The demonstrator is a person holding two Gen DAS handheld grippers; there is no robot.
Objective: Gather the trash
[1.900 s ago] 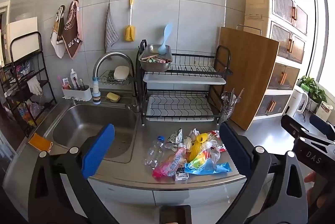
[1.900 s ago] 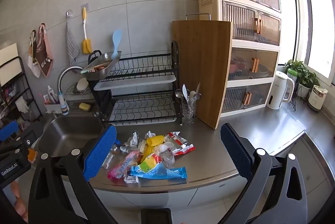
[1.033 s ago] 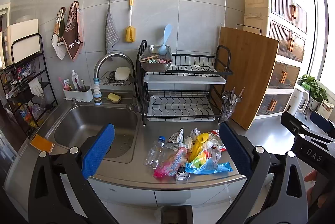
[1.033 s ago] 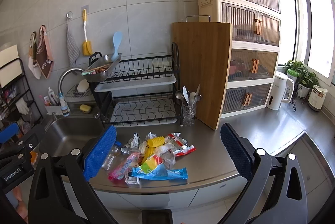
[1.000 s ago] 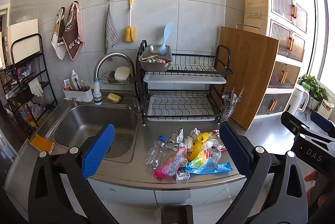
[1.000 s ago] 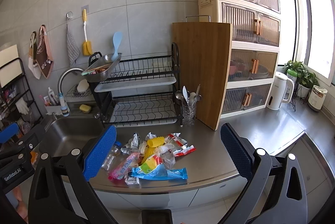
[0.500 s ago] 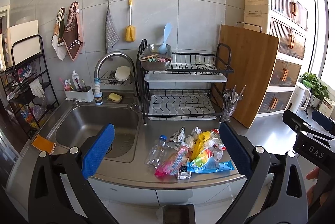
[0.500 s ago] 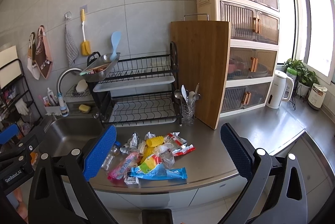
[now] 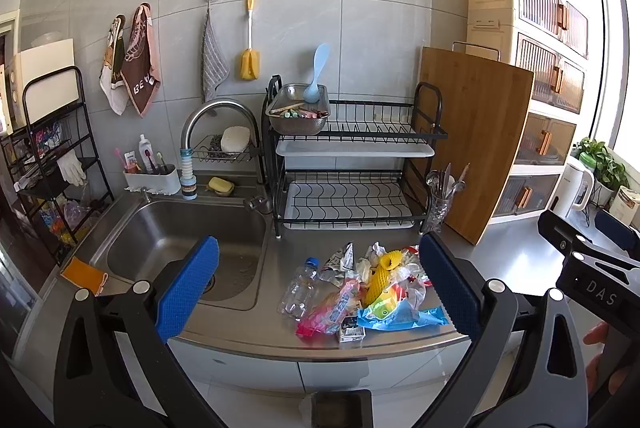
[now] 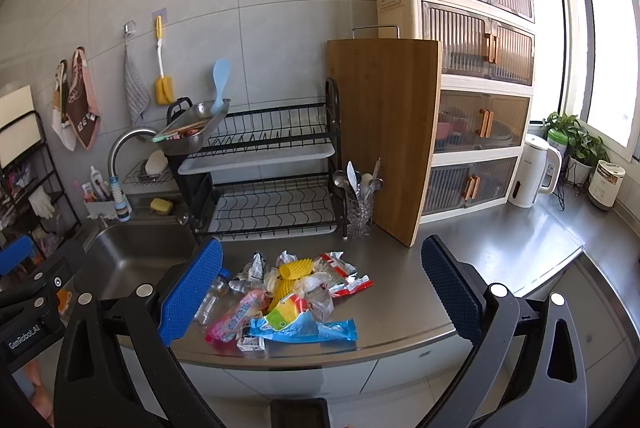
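A pile of trash lies on the steel counter near its front edge: a clear plastic bottle, a pink wrapper, a blue wrapper, a yellow ridged piece and silver and red wrappers. The pile also shows in the right wrist view. My left gripper is open and empty, held back from the counter edge in front of the pile. My right gripper is open and empty, also short of the counter, facing the pile.
A sink with a faucet lies left of the pile. A black dish rack stands behind it, with a cutlery glass and a wooden board to its right. A kettle stands far right.
Both grippers have drifted slightly closer to the counter and a little up; the pile looks a bit nearer. Nothing on the counter has moved.
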